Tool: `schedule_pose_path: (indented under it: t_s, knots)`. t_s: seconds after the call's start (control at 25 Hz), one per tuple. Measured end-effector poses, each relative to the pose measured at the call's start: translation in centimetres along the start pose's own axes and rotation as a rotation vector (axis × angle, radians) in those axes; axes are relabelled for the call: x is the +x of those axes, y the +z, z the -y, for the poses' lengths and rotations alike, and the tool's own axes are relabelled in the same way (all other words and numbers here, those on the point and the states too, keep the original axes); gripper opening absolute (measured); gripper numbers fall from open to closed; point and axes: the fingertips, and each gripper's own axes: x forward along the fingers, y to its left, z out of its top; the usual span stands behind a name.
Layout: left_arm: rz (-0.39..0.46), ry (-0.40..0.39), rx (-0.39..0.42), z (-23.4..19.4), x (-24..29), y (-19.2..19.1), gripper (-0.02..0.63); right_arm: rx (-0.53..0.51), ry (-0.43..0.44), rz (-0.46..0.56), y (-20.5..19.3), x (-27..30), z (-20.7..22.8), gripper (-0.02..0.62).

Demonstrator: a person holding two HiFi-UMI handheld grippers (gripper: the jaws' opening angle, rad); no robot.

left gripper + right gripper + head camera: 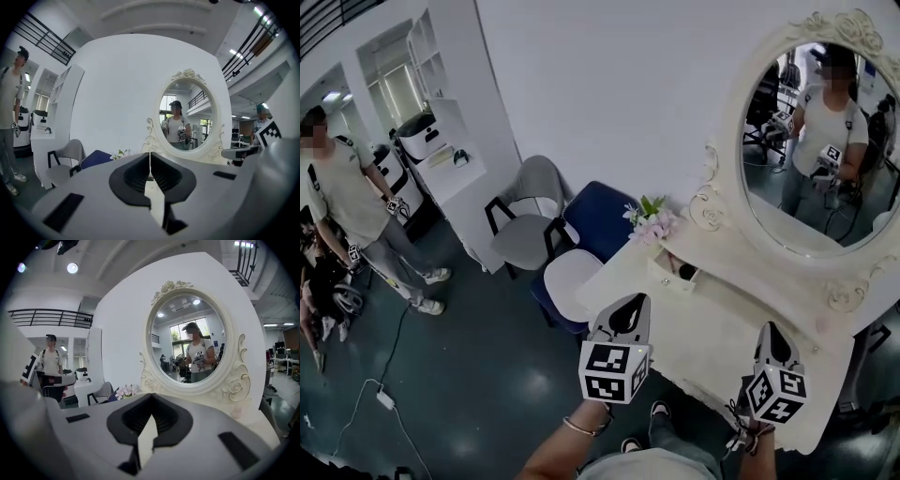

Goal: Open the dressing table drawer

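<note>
**Small drawer stands pulled out; both grippers clenched and empty**

In the head view, the cream dressing table (712,352) runs from the centre toward the lower right, with its oval mirror (825,141) at the upper right. A small drawer (673,275) sits on the tabletop near its left end, just below the mirror's frame. It appears slid forward, its top uncovered and something dark showing inside. By that reading the drawer already lies as the task wants, though it is too small in frame to tell how far out it is. Any drawers in the table's front are hidden under its top.

The left gripper (628,305) and right gripper (769,337) hang at the lower centre, over the table's near edge and well apart from the drawer. Each gripper view shows the jaws pressed together with nothing between them.

A spray of pale flowers (650,223) stands just beside the drawer, at its upper left, and could be brushed by a reach there. The tabletop between grippers and drawer is bare. A grey chair (530,211) and a blue chair (591,220) crowd the table's left end. A bystander (342,197) stands at far left by a white shelf unit (441,141).
</note>
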Motion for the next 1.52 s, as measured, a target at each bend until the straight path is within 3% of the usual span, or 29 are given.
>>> schedule_pose_path:
  t_s: [0.72,1.52]
  knots:
    - [-0.010,0.020,-0.003,-0.6,-1.1,-0.3,0.018,-0.052,-0.045,0.022,0.2,-2.1,1.0,0.005]
    - [-0.013,0.022,-0.033,-0.6,0.7,-0.8,0.018,-0.058,-0.030,0.017,0.8,-1.2,1.6,0.005]
